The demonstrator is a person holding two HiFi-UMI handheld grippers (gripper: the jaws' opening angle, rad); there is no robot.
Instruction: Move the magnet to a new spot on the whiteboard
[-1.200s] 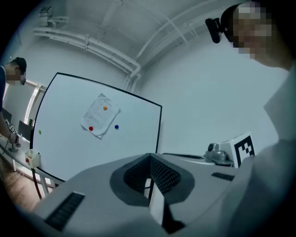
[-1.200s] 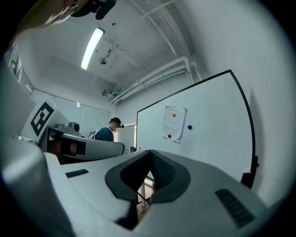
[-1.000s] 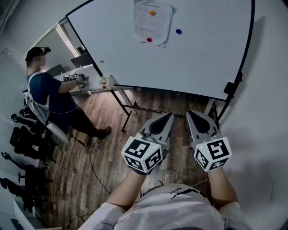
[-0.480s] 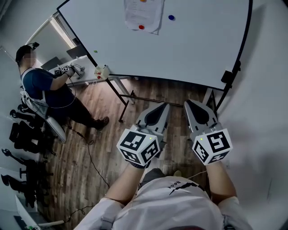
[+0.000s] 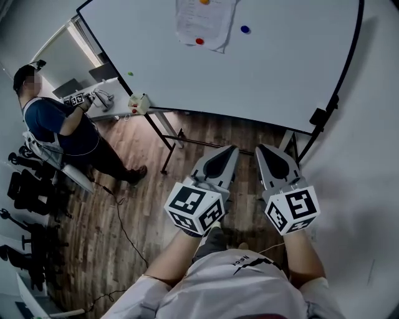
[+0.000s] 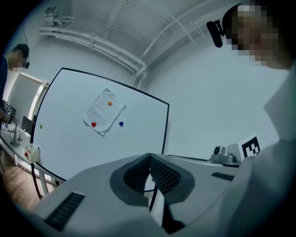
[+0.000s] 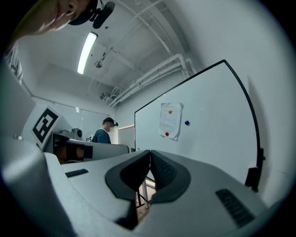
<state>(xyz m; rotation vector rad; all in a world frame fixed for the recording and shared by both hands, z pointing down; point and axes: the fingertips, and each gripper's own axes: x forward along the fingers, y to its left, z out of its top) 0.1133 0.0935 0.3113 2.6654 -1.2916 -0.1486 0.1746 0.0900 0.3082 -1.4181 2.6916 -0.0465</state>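
Both grippers hang low in front of the person's body, well short of the whiteboard (image 5: pixel 280 68), so no reach has begun. The left gripper (image 5: pixel 228 151) has its jaws together with nothing between them, and so does the right gripper (image 5: pixel 265 150). Their tips point toward the board's stand over the wood floor (image 5: pixel 137 187).

High on the board a paper (image 5: pixel 202 22) is pinned by an orange magnet (image 5: pixel 204 2) at its top and a red magnet (image 5: pixel 199 41) near its bottom edge. A blue magnet (image 5: pixel 245 29) sits alone just right of the paper, on bare board. A small green dot (image 5: pixel 129 73), perhaps another magnet, lies far left.

The blue one is probably the one to move, since it holds nothing and lifting it would not drop the paper. The right gripper is on its side. Its jaws must open before the approach
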